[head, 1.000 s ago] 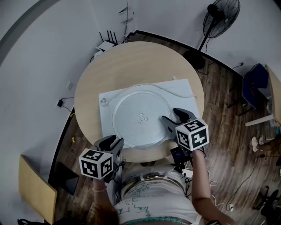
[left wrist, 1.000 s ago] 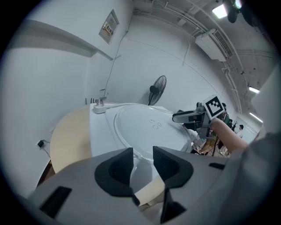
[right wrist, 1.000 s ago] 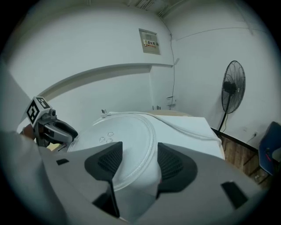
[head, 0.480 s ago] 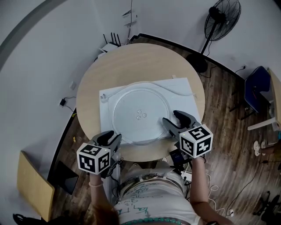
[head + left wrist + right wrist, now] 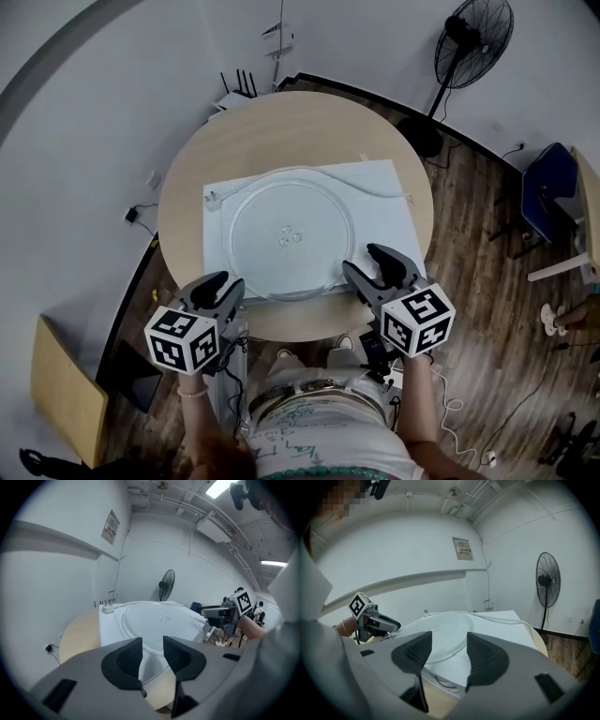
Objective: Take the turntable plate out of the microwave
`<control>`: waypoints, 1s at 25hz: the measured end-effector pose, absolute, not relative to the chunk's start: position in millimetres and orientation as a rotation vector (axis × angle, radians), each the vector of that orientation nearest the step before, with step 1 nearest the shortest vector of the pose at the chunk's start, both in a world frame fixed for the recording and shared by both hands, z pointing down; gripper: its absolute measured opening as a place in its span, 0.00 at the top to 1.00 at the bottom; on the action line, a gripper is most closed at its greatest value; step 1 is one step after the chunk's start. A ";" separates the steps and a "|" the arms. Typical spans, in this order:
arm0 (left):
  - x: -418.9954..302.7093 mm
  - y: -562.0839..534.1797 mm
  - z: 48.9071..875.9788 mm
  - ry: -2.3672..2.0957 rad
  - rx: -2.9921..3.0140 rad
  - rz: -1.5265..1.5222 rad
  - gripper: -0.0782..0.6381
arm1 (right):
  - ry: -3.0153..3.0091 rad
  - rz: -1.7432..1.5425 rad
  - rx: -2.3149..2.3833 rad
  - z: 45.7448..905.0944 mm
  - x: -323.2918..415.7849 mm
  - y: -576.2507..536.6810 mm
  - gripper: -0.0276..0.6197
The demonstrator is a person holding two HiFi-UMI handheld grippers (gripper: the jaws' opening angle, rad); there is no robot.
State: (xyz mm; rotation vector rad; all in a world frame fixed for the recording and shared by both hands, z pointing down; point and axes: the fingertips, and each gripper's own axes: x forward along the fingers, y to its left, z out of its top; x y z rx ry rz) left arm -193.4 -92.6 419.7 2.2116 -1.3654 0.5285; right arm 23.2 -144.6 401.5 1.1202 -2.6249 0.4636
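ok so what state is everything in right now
glass plate: flat on the white box, not held
left gripper: open, empty
right gripper: open, empty, fingers just closed a little
cable: lying loose on the box
fan: upright, spinning or not unclear

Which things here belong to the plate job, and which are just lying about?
Job: clear round glass turntable plate; white rectangular box beneath it; left tool, open, empty; right tool, open, empty, jaws just eased closer.
Lying about: white cable with plug; black pedestal fan; blue chair.
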 end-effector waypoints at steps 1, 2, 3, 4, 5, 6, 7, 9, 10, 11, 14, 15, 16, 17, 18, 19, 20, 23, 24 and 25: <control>-192.6 -90.3 417.4 -1.375 2.229 0.522 0.69 | -2.621 0.443 1.119 402.0 24.7 -142.3 0.61; -191.8 -88.2 415.6 -1.388 2.246 0.527 0.69 | -2.621 0.426 1.124 401.8 26.3 -140.6 0.61; -191.0 -86.5 414.1 -1.402 2.262 0.541 0.69 | -2.623 0.413 1.134 400.9 28.0 -139.5 0.62; -190.1 -85.3 413.0 -1.417 2.275 0.564 0.69 | -2.626 0.402 1.146 399.7 29.7 -138.8 0.65; -189.8 -84.5 412.6 -1.438 2.283 0.598 0.69 | -2.629 0.390 1.159 398.5 31.2 -138.7 0.68; -190.6 -83.7 413.0 -1.464 2.281 0.646 0.72 | -2.629 0.376 1.170 397.7 32.2 -138.6 0.70; -192.0 -82.3 413.6 -1.493 2.271 0.704 0.77 | -2.630 0.361 1.176 397.2 32.8 -138.0 0.73; -192.9 -77.2 414.0 -1.519 2.234 0.826 0.85 | -2.638 0.343 1.183 396.4 34.0 -136.1 0.80; -192.0 -74.7 412.1 -1.515 2.219 0.870 0.85 | -2.648 0.345 1.189 395.4 35.1 -135.3 0.83; -190.8 -73.5 407.2 -1.515 2.216 0.886 0.85 | -2.660 0.351 1.195 394.2 36.4 -134.9 0.85; -186.3 -76.1 380.6 -1.548 2.278 0.697 0.85 | -2.688 0.381 1.201 392.8 38.3 -134.5 0.89; -185.4 -76.9 371.4 -1.561 2.291 0.576 0.85 | -2.691 0.387 1.195 393.1 37.5 -134.2 0.89; -185.9 -77.2 363.9 -1.582 2.287 0.457 0.85 | -2.691 0.387 1.186 393.6 36.4 -133.7 0.91; -188.1 -77.2 359.3 -1.615 2.267 0.359 0.85 | -2.688 0.379 1.177 394.3 35.2 -132.6 0.92; -191.5 -76.9 358.0 -1.659 2.240 0.296 0.85 | -2.682 0.364 1.168 395.2 34.1 -131.3 0.92; -195.2 -76.6 360.0 -1.703 2.211 0.274 0.85 | -2.674 0.346 1.161 396.3 33.0 -130.1 0.93; -198.5 -76.5 365.0 -1.738 2.186 0.289 0.85 | -2.664 0.328 1.153 397.5 31.7 -129.1 0.94; -200.4 -77.8 388.6 -1.742 2.135 0.432 0.85 | -2.640 0.304 1.126 401.5 29.0 -126.4 0.95; -199.0 -78.6 396.5 -1.726 2.126 0.484 0.85 | -2.638 0.306 1.123 402.9 28.6 -125.5 0.95; -197.5 -79.4 403.6 -1.709 2.121 0.537 0.85 | -2.636 0.309 1.123 404.2 28.1 -124.7 0.95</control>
